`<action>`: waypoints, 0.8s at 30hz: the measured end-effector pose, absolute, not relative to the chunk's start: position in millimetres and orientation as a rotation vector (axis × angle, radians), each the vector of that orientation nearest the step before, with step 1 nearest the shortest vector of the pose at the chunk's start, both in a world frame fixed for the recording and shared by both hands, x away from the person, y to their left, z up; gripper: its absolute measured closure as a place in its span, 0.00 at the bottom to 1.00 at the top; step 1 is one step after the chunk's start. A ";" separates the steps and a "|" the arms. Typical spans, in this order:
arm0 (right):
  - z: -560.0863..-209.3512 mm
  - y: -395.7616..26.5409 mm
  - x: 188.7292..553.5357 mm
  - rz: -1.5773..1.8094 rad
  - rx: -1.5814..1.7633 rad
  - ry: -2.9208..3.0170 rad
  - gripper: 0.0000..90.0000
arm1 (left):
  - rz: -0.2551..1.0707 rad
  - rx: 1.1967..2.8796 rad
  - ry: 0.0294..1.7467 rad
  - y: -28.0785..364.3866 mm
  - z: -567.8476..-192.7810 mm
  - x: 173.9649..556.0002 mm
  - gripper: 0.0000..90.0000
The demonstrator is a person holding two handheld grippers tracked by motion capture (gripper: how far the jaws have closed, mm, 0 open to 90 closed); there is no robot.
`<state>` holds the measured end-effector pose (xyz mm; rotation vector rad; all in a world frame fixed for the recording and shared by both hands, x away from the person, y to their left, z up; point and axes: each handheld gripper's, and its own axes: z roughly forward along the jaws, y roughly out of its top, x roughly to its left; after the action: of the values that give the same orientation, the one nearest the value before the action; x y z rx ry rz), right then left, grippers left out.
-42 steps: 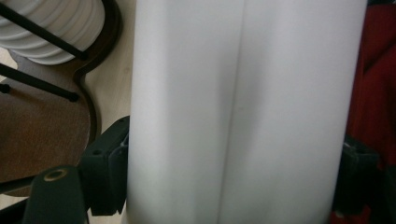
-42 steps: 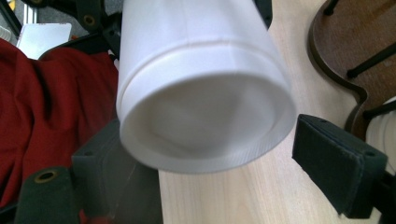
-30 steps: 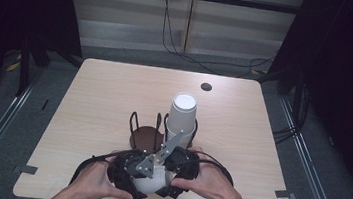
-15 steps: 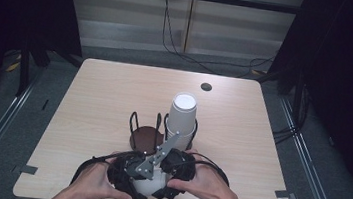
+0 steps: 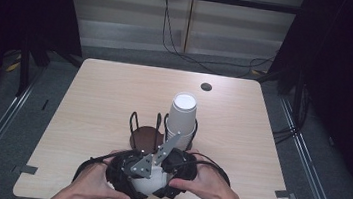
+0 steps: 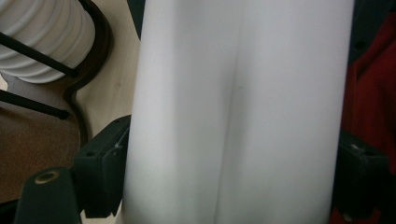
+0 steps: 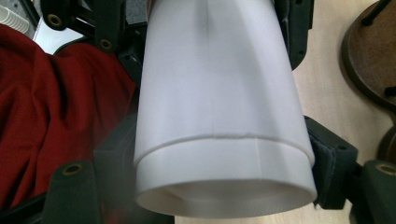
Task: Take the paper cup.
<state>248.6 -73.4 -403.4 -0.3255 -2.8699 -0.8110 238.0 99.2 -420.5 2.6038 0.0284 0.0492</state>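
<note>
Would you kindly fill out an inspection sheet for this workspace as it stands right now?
Surface: light wooden table, bare apart from the items below.
Job's things: nested white paper cups held between both grippers at the near edge; a stack of white cups upside down in the wire holder, whose left bay is vacant.
Clutter: nothing seen.
Grippers: left gripper has just been opening, jaws beside the cup wall; right gripper closed on the cups.
Cables: black gripper cables loop over the table; more cables lie on the floor behind.
Surroundings: dark curtains, grommet hole.
</note>
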 end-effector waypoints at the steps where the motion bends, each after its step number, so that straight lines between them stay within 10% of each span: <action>1: -402.8 -73.7 249.0 -0.825 -0.316 -2.871 0.28 | 0.057 2.599 0.021 100.4 -419.8 238.3 0.17; 24: -400.6 -75.4 248.9 -0.848 -0.360 -2.855 0.29 | 0.060 2.393 -0.023 122.8 -414.4 242.7 0.16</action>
<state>248.9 -75.4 -400.6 -0.3601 -2.8550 -0.8482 242.7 122.8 -414.4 2.3927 -0.0231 0.0595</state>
